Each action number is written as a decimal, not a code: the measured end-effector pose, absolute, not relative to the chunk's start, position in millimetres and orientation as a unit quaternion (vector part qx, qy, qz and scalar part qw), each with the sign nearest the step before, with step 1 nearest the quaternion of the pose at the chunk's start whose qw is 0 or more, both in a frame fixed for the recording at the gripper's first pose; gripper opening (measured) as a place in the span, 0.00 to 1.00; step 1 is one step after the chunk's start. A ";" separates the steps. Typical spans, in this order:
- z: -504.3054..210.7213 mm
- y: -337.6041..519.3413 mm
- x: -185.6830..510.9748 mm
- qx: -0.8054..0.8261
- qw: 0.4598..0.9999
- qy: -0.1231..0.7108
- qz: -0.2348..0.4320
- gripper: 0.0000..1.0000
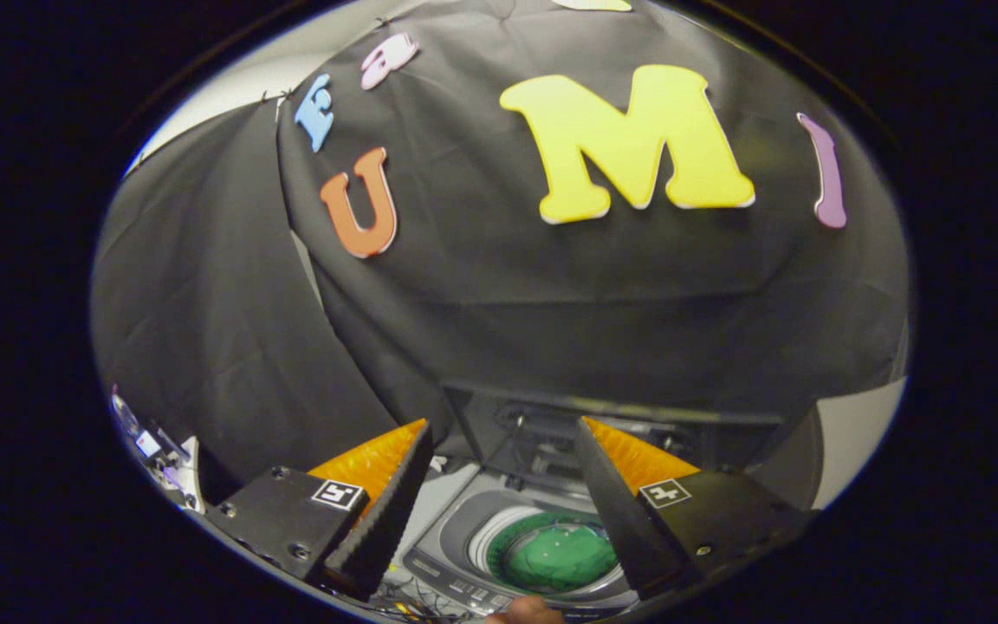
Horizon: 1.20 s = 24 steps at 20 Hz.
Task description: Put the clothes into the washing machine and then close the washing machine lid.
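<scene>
Green clothes (561, 556) sit inside the drum of the washing machine (464, 542), low in the frame, centre, seen through the gap between my 2 fingers. The machine's lid (551, 433) stands raised behind the opening, dark, just above the drum. My gripper (503, 425) hangs above the machine, jaws spread wide apart, nothing between them. A fingertip (527, 612) of a person shows at the very bottom, by the control panel. Small clutter (157, 451) lies at lower left.
</scene>
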<state>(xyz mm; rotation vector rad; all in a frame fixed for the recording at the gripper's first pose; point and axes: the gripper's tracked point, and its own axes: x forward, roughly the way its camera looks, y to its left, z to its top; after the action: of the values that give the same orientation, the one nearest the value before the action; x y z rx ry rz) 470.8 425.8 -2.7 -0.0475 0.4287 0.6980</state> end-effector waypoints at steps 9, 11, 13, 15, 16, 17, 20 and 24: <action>-10.8 427.6 564.7 -0.063 0.934 0.216 0.278 1.00; -31.1 427.9 572.8 -0.062 0.931 0.242 0.265 1.00; -50.5 427.1 581.3 -0.065 0.930 0.264 0.246 1.00; -62.8 425.3 587.1 -0.062 0.930 0.277 0.234 1.00; -67.9 421.6 588.8 -0.059 0.930 0.283 0.226 1.00; -67.7 422.6 589.0 -0.050 0.930 0.281 0.229 1.00; -67.1 417.8 591.5 -0.043 0.932 0.278 0.226 1.00; -67.0 417.4 593.3 -0.029 0.935 0.274 0.225 1.00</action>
<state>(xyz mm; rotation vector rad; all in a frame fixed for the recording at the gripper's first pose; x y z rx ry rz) 593.3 417.4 -67.0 -0.0596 0.5607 0.4593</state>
